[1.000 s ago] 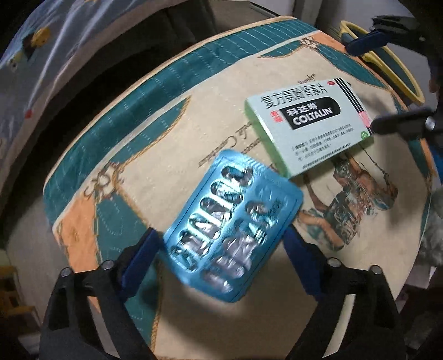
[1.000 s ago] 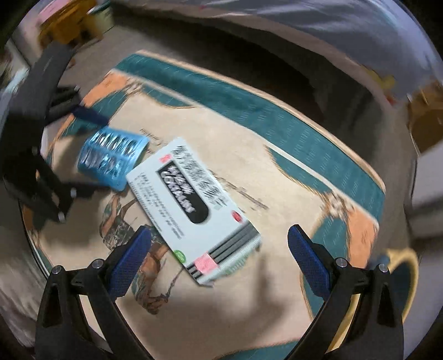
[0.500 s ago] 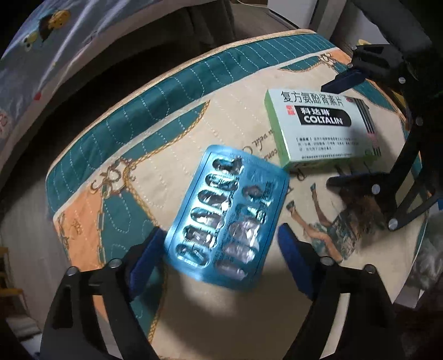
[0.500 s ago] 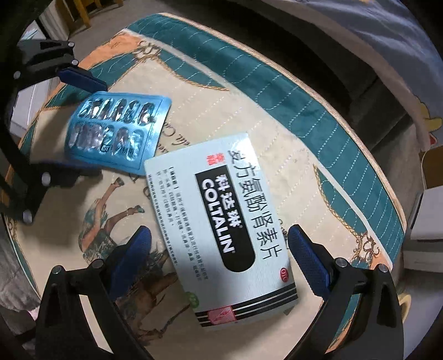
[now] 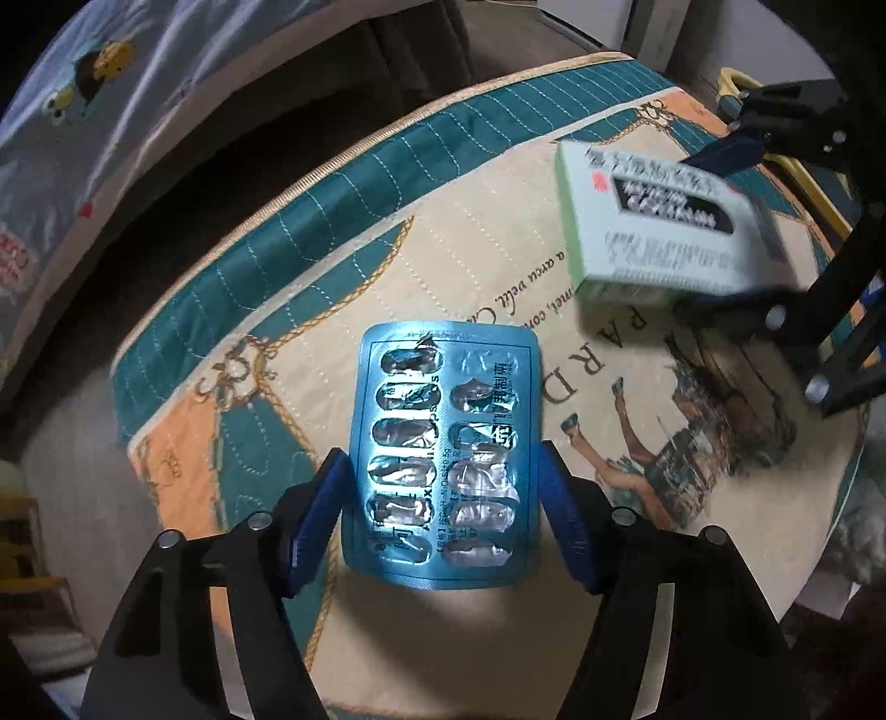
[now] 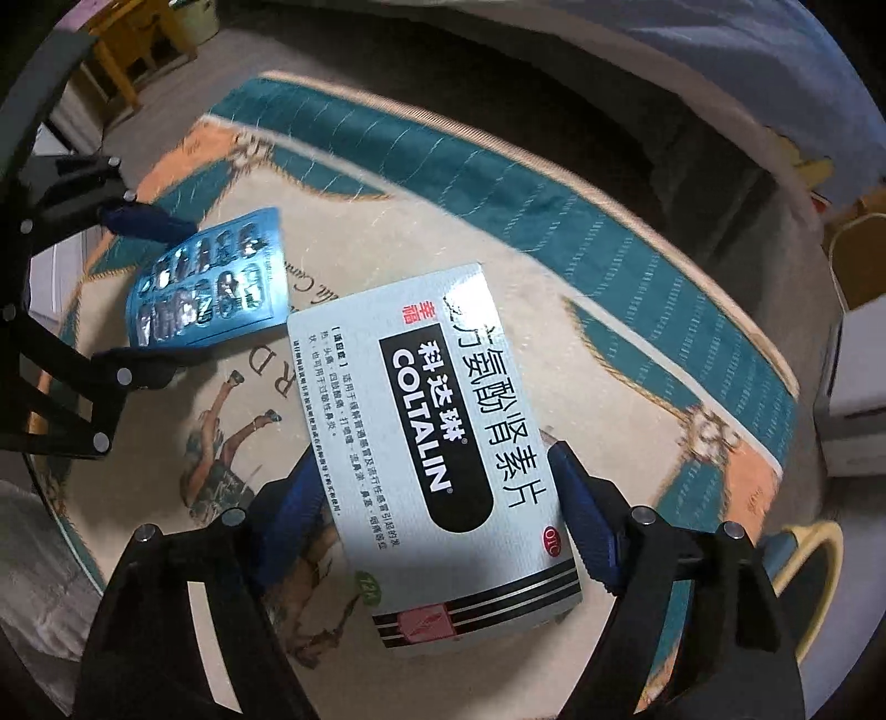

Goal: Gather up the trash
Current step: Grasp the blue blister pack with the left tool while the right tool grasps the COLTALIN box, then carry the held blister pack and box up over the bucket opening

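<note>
A blue blister pack (image 5: 443,448) with emptied pockets sits between the blue pads of my left gripper (image 5: 443,515), which has closed onto its two long edges. It also shows in the right wrist view (image 6: 207,288). A pale green COLTALIN medicine box (image 6: 437,448) sits between the pads of my right gripper (image 6: 443,520), which is shut on its sides. The box shows blurred in the left wrist view (image 5: 659,221). Both lie over a round quilted cushion (image 5: 310,221) with a teal border.
A bed with a grey patterned cover (image 5: 83,83) runs behind the cushion. A yellow-rimmed object (image 6: 803,559) lies past the cushion's edge. White boxes (image 6: 858,387) stand at the right, a small wooden stool (image 6: 138,44) at the far left.
Both grippers have come in lower and closed: the left onto the blister pack, the right onto the medicine box, which now looks raised and tilted.
</note>
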`<state>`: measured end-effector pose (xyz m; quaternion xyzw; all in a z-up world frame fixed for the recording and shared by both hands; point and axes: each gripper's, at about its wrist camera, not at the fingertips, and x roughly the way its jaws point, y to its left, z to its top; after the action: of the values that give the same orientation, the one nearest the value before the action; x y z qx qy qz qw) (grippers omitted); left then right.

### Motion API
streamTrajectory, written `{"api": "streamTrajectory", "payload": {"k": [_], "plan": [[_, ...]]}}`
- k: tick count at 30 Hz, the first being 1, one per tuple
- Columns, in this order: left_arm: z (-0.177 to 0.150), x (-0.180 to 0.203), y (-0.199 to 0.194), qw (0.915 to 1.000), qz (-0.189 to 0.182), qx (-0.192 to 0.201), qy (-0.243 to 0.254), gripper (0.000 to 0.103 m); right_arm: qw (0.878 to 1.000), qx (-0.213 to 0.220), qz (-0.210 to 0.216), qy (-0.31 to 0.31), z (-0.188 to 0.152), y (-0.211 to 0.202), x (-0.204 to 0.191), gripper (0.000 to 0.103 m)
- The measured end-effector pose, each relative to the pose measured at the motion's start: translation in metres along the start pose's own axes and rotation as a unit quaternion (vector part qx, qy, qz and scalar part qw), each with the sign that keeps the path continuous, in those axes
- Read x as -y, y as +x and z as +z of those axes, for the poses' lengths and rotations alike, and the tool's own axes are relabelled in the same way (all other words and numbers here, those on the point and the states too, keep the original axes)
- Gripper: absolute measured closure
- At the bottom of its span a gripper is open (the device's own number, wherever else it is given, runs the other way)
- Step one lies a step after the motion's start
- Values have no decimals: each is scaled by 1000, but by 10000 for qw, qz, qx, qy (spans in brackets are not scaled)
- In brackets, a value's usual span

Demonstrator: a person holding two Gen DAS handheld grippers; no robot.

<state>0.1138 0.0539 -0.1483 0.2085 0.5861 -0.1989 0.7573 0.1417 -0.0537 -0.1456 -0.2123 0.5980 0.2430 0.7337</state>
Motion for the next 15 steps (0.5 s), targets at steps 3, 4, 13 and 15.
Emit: {"api": "streamTrajectory", "payload": {"k": [3, 4, 13, 15], "plan": [[0, 3, -14, 9999, 23, 108, -86, 34, 9998, 64, -60, 181, -9, -13, 7, 24], [1, 4, -22, 9997, 24, 191, -127, 34, 9996, 85, -87, 248, -16, -18, 8, 24], [-2, 33, -97, 9942, 18, 983, -442, 34, 9921, 741, -328, 961, -59, -99, 30, 24], [3, 49, -114, 9919, 38, 1199, -408, 34, 9889, 896, -329, 1136, -69, -114, 32, 24]]}}
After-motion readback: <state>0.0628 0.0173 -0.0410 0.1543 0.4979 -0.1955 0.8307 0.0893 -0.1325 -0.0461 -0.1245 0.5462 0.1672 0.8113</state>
